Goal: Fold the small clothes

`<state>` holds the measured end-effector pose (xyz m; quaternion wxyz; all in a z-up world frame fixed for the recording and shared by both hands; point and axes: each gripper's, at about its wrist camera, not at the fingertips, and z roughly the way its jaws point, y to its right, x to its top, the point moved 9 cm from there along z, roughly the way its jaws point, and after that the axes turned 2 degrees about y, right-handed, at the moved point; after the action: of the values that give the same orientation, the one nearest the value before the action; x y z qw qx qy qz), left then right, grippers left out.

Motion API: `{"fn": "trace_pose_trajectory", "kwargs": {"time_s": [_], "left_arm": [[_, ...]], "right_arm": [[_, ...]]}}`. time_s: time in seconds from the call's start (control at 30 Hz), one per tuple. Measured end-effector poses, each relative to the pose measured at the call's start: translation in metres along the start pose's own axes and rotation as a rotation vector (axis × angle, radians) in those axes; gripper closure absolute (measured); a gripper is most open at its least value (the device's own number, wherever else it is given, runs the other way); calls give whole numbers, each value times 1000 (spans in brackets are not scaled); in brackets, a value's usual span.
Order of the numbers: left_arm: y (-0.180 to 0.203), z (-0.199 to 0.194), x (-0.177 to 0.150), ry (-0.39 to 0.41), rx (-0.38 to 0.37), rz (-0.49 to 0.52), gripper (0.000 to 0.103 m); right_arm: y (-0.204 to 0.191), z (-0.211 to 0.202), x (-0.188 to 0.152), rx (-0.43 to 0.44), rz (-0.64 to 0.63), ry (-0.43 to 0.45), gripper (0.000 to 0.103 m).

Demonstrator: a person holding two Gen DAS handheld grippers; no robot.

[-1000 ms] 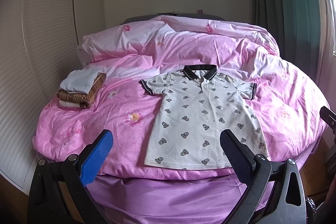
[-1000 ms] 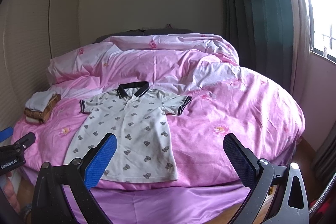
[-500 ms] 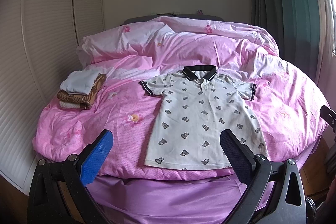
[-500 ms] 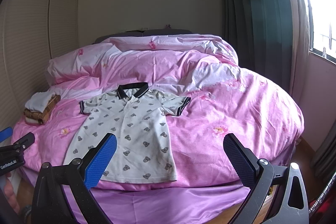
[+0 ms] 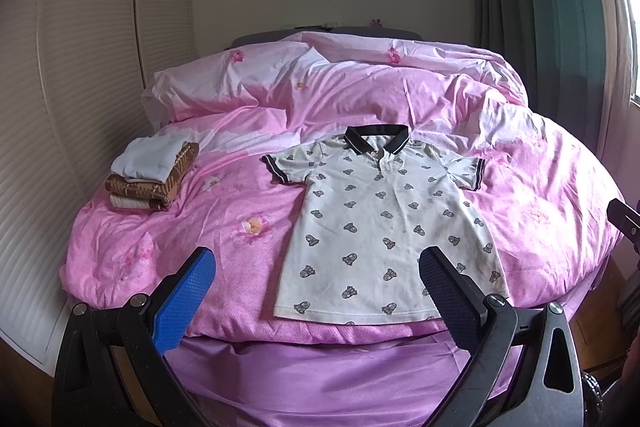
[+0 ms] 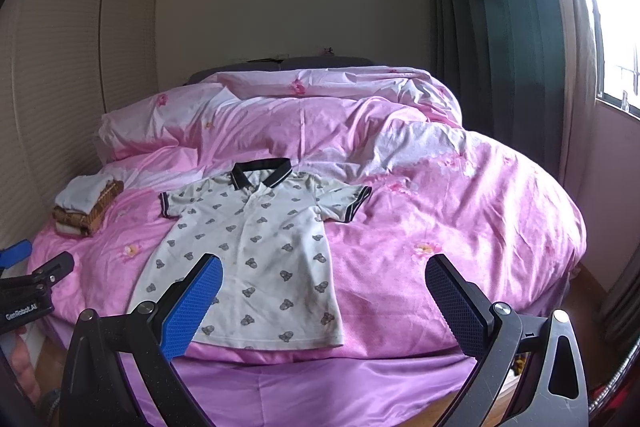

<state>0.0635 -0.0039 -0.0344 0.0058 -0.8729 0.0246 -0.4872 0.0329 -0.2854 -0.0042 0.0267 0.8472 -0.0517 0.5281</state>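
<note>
A small white polo shirt point(image 5: 380, 219) with a grey print and a black collar lies flat, face up, on the pink bed, collar away from me; it also shows in the right wrist view point(image 6: 256, 247). My left gripper point(image 5: 318, 301) is open and empty, held off the foot of the bed just before the shirt's hem. My right gripper point(image 6: 324, 303) is open and empty, before the hem's right corner. Neither touches the shirt.
A stack of folded clothes point(image 5: 150, 175) sits on the bed's left side, also seen in the right wrist view point(image 6: 86, 205). A rumpled pink duvet point(image 5: 340, 91) is heaped at the back. A wardrobe point(image 5: 80, 87) stands left, dark curtains point(image 6: 500, 47) right.
Both grippers have stayed almost still and open. The shirt and the stack have not moved.
</note>
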Motion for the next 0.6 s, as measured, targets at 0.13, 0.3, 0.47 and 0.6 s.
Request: {"fn": "trace_pose_trajectory", "kwargs": {"time_s": [0.13, 0.3, 0.47, 0.6], "left_arm": [[2, -1, 0, -1, -1, 4, 0], [3, -1, 1, 0, -4, 9, 0], [5, -1, 1, 0, -5, 9, 0], [6, 0, 1, 1, -3, 9, 0]], "right_arm": [[-1, 0, 0, 3, -1, 0, 1], [-2, 0, 1, 10, -1, 1, 1], [-4, 0, 1, 12, 0, 1, 1], [-2, 1, 1, 10, -1, 2, 1]]}}
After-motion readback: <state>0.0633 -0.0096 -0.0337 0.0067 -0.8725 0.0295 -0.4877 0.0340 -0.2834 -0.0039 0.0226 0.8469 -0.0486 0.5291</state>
